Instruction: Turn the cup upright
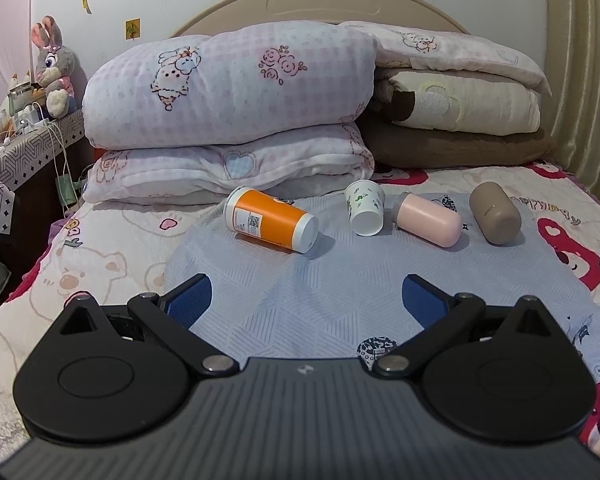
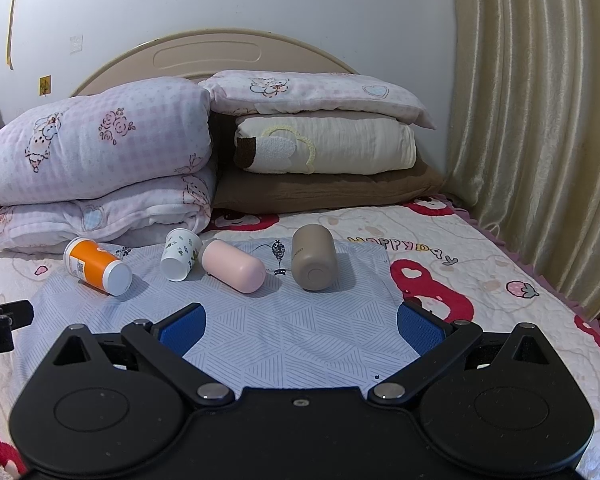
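Four cups on their sides in a row across a pale blue line-patterned cloth [image 1: 300,292] spread on the cartoon-print bed quilt [image 1: 112,256]. Farthest toward 9 o'clock, an orange cylindrical cup with white ends [image 1: 271,220] [image 2: 97,266], white base turned toward the cameras. Next along, a small white paper cup with green print [image 1: 365,208] [image 2: 181,254], tilted, base toward the cameras. Just beside it at 3 o'clock, perhaps touching, a pink rounded plastic cup [image 1: 430,218] [image 2: 234,266]. Farthest toward 3 o'clock, apart from the rest, a taupe rounded cup [image 1: 495,213] [image 2: 314,258], base toward the cameras. None upright.

At 12 o'clock behind the row, folded pink-checked quilts [image 1: 228,92] and a stack of cream and brown pillows [image 2: 324,156] against the beige headboard [image 1: 324,4].

Left hand-held gripper [image 1: 308,300] low over the cloth at 6 o'clock of the row, blue-padded fingers [image 1: 190,300] spread wide, holding nothing. Right hand-held gripper [image 2: 302,326] likewise spread wide and holding nothing, blue pads [image 2: 420,326] well short of the taupe cup.
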A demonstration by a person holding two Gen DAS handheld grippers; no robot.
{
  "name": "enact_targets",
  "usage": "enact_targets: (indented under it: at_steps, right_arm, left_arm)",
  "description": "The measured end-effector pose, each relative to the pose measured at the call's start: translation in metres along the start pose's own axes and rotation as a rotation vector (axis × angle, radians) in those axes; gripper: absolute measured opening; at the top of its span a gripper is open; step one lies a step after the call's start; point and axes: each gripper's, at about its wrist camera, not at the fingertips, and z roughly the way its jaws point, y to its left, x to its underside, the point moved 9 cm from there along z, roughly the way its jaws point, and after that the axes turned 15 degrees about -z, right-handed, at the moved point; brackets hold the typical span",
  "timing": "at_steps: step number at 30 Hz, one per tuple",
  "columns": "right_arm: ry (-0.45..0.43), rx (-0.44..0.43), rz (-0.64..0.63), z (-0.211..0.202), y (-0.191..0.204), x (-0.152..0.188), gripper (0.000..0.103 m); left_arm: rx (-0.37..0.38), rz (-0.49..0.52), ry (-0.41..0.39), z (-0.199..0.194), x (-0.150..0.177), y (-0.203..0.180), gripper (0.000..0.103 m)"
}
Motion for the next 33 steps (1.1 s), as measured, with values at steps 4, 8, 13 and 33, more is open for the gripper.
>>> enact_targets:
  at_steps: [4,8,13,33]
  right_arm:
    - [0.000,0.000,-0.001,-0.0004,0.0003,-0.0002,0.103]
    - [0.000,0.000,-0.001,-0.0004,0.0003,-0.0002,0.103]
    - [0.001,0.002,-0.002,0.0001,-0.0004,0.0005,0.103]
    - [0.007,0.002,-0.006,0.0021,-0.0002,0.0005,0.103]
  left_arm:
    - [-0.002,0.001,0.001,0.0007,0.0013,-0.0002,0.103]
    - [-0.005,0.002,0.007,0.0017,0.0027,-0.0003,0.103]
    - [-0.005,-0.004,0.015,0.0026,0.0033,0.0002,0.103]
    - [-0.015,-0.006,0.034,0.0028,0.0036,0.0001,0.103]
